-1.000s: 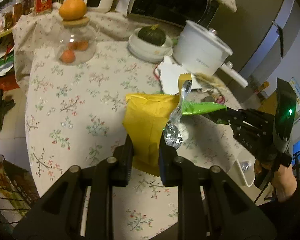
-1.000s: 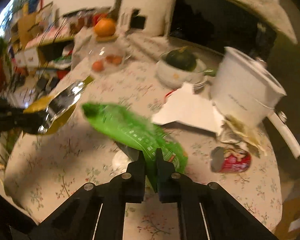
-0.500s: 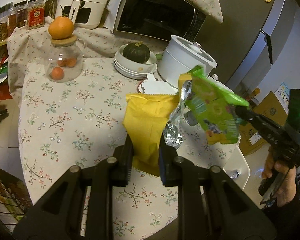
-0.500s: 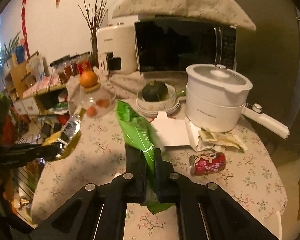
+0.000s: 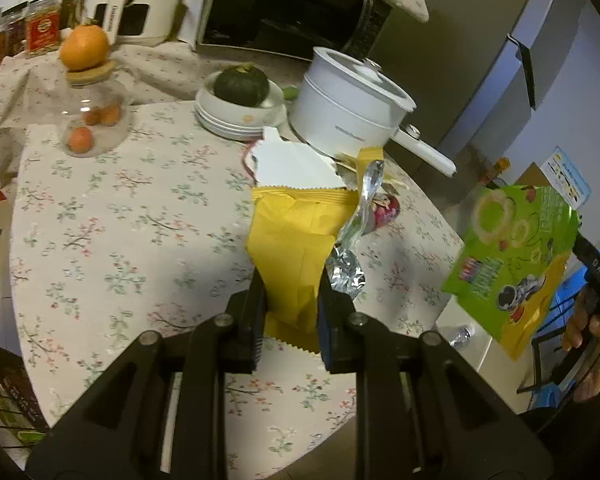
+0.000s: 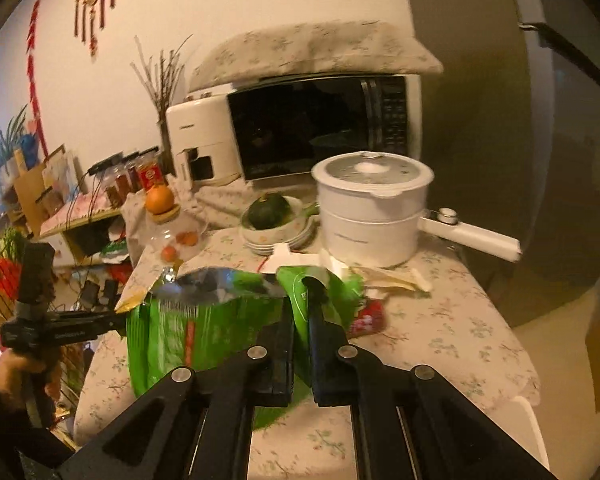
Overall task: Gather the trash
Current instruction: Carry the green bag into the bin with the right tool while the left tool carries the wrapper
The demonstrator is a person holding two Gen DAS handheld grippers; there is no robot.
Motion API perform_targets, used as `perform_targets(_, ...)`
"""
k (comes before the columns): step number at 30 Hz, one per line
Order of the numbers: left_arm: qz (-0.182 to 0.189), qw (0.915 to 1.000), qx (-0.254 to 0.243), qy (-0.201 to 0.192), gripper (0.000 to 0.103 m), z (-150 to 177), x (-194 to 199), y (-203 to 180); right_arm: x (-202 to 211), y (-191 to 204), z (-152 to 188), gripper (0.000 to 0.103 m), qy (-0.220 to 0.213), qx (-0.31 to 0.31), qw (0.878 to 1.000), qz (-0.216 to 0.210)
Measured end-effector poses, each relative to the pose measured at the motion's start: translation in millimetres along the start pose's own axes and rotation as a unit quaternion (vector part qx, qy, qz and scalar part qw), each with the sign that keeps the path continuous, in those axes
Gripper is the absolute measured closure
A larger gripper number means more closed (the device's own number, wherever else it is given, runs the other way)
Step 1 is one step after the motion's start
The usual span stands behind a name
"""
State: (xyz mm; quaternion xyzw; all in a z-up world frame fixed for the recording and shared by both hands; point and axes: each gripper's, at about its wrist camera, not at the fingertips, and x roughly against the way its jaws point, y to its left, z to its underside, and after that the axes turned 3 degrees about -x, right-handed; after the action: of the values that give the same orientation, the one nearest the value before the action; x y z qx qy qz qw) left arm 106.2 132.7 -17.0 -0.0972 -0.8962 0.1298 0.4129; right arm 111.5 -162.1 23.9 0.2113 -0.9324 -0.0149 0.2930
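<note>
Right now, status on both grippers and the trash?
Left gripper shut on yellow wrapper. Right gripper shut on green snack bag. Red can, torn paper remain on table.

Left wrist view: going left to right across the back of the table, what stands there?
Glass jar with an orange on its lid → stacked white bowls holding a dark green squash → white electric pot, its handle pointing right.

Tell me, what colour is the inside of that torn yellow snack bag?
Shiny silver foil, clearest in the left wrist view.
</note>
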Motion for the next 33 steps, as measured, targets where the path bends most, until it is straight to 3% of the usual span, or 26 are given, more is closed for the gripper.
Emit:
perform_targets(19,0.047,0.9948,-0.08,0.042,0.079,7,-46,-103,72,-114,41,0.097,0.009,-0.061,0.994,0.089)
perform_targets(33,0.09,0.9783,-0.167,0.084,0.079,29,-87,-201,89,-179,86,0.097,0.06,-0.1,0.983,0.142)
